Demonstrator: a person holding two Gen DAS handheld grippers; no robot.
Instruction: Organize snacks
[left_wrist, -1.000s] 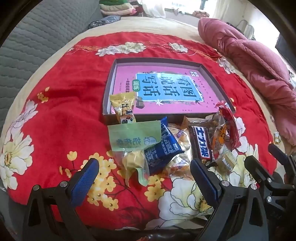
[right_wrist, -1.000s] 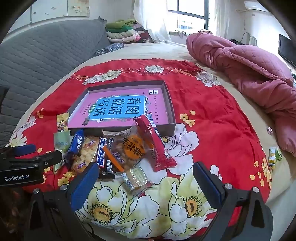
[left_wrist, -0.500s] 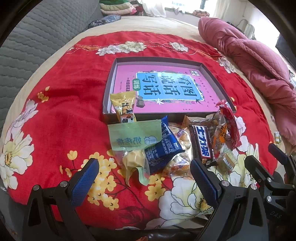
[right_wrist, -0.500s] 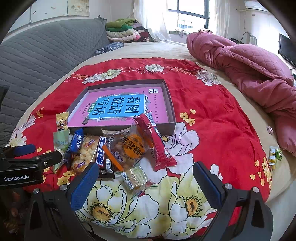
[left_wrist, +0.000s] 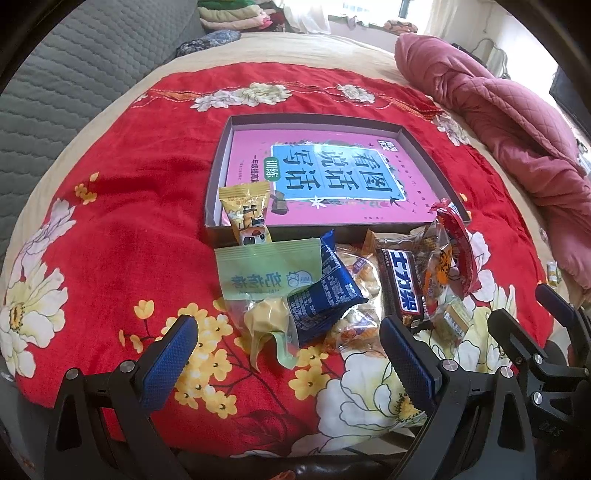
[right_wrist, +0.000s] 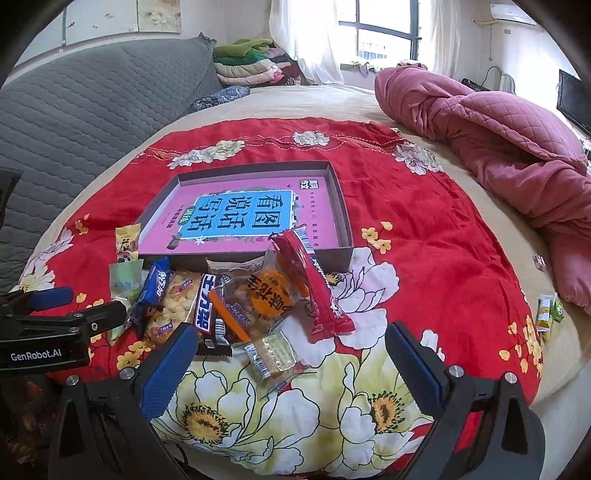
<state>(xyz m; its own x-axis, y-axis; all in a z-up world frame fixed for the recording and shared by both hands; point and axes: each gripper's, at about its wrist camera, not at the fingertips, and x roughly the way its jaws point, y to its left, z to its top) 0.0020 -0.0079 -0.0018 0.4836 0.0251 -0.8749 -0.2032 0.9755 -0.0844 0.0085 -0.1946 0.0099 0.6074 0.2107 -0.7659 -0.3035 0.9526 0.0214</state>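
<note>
Two grippers hang low over the near edge of a bed, and both have their fingers spread wide with nothing between them. In the left wrist view the left gripper (left_wrist: 288, 350) is at 6 o'clock, its blue pads on either side of the near end of the snack pile but not touching it. In the right wrist view the right gripper (right_wrist: 291, 354) is also at 6 o'clock, released, just before the pile.

The snacks lie in a loose heap on a red floral blanket (left_wrist: 122, 206), directly against the near wall of a shallow dark box (left_wrist: 314, 120) at 12 o'clock from the pile. A pink book (left_wrist: 332, 173) with a blue title panel lies flat inside the box. A small yellow packet (left_wrist: 245, 214) leans over the near left corner of the box. Below it is a pale green pouch (left_wrist: 266, 273), and a dark blue wrapper (left_wrist: 328, 291) overlaps its right side. At 3 o'clock from the blue wrapper lies a black chocolate bar (left_wrist: 402, 284) with white letters. Further right, a clear bag with an orange round label (right_wrist: 266, 291) rests partly under a long red packet (right_wrist: 314, 284), which is tilted up against the box wall. A small clear-wrapped biscuit (right_wrist: 273, 352) is the nearest piece to the right gripper.

A crumpled pink quilt (right_wrist: 498, 147) lies at 2 o'clock, well apart from the snacks.
</note>
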